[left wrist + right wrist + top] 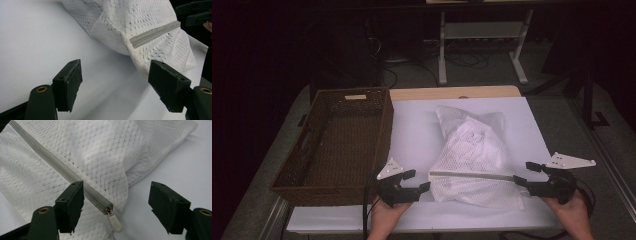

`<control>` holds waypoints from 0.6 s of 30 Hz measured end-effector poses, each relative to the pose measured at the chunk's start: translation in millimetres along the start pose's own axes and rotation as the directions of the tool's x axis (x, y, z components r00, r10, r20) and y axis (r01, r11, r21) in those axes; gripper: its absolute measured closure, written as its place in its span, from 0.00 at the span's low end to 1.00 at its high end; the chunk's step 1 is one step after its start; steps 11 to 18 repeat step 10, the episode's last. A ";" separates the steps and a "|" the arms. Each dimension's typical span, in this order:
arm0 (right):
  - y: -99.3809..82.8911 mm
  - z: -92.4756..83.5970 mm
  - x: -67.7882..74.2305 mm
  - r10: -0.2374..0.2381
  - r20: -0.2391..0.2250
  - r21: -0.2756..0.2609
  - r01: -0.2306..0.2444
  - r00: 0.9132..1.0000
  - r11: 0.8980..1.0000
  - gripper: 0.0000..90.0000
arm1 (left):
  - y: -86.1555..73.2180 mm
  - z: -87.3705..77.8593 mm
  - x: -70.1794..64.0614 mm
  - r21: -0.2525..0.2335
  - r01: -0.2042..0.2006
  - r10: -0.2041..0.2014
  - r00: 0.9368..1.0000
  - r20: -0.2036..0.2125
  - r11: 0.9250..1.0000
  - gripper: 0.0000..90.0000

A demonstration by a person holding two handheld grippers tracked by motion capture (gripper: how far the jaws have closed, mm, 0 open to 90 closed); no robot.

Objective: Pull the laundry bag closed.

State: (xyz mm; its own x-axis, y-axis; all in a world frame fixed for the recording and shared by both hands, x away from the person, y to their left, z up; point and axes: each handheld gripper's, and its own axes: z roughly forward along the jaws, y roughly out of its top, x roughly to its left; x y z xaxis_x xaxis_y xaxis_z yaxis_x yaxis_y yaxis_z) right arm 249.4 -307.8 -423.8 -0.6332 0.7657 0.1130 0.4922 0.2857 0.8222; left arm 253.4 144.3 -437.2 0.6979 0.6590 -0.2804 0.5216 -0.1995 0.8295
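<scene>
On the white table (412,135), mesh bag (472,160) between both open jaws.

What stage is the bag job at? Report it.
Done: the mesh bag lies on the white mat, its zipper closed up to the pull. In hand: nothing; the left gripper and right gripper stand open at the bag's two ends. Left, probably: gripping it and moving it into the basket.
</scene>
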 end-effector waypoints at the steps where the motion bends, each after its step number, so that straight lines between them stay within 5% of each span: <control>1: 0.0 -0.1 0.1 -0.001 0.001 0.000 0.001 1.000 1.000 0.30 | 0.0 0.2 0.1 0.000 0.002 -0.002 1.000 0.000 1.000 0.30; 18: 0.2 0.2 1.7 -0.027 0.008 -0.001 0.027 1.000 1.000 0.30 | 0.0 1.8 -1.4 0.000 -0.002 0.002 1.000 -0.004 1.000 0.30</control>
